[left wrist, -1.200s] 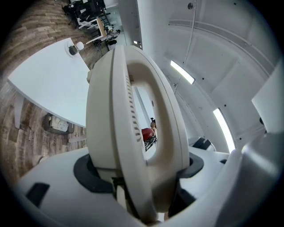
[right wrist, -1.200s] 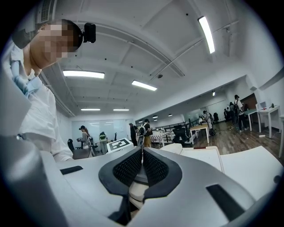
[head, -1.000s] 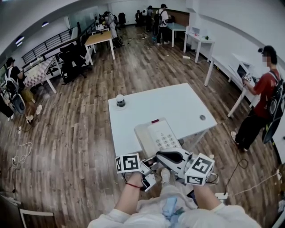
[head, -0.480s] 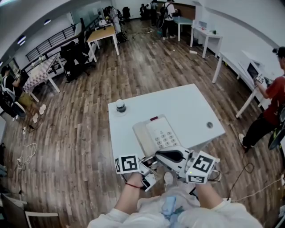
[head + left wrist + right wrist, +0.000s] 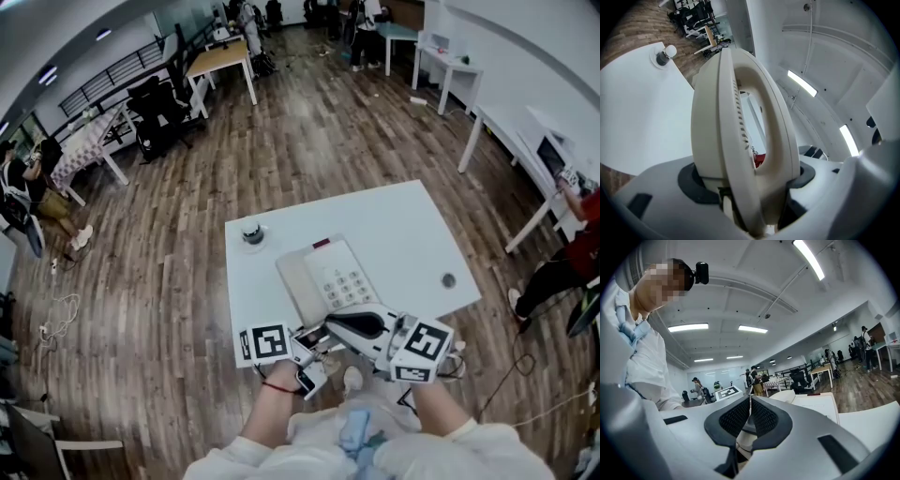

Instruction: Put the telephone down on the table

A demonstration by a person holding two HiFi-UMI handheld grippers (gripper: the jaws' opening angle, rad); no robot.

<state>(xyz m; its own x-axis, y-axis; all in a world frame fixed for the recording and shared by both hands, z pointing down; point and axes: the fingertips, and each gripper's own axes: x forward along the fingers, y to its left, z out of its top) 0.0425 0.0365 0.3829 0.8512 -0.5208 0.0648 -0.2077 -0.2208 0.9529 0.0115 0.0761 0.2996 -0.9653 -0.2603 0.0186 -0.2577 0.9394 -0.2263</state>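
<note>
Two grippers are bringing the phone (image 5: 330, 278) in over the table (image 5: 412, 220). One second earlier the table's near edge was lying ahead of the grippers. Now it is sitting beneath them, and the whole phone body is lying inside that edge, over the table's near half. The hold on the phone is not changing.

1. Cup (image 5: 251, 232): it is standing at the table's far left corner, well apart from the phone, and is not obstructing the placement area.
2. Left gripper (image 5: 749, 180): it is hovering at the table's near edge, left of centre. Its jaws are clamping the phone's cream moulding, which is filling the gap between the pads.
3. Phone: it is facing keypad up. No view is showing whether its base is touching the tabletop, so it is best treated as still being carried.
4. Right gripper (image 5: 750, 404): it is lying at the table's near edge, right of centre, close against the phone. Its jaws are closed pad to pad, with nothing showing between them. Whether it is steadying the phone cannot be told.

Carrying is judged to be nearly complete. Lowering the phone onto the table and releasing the left jaws are remaining.
</note>
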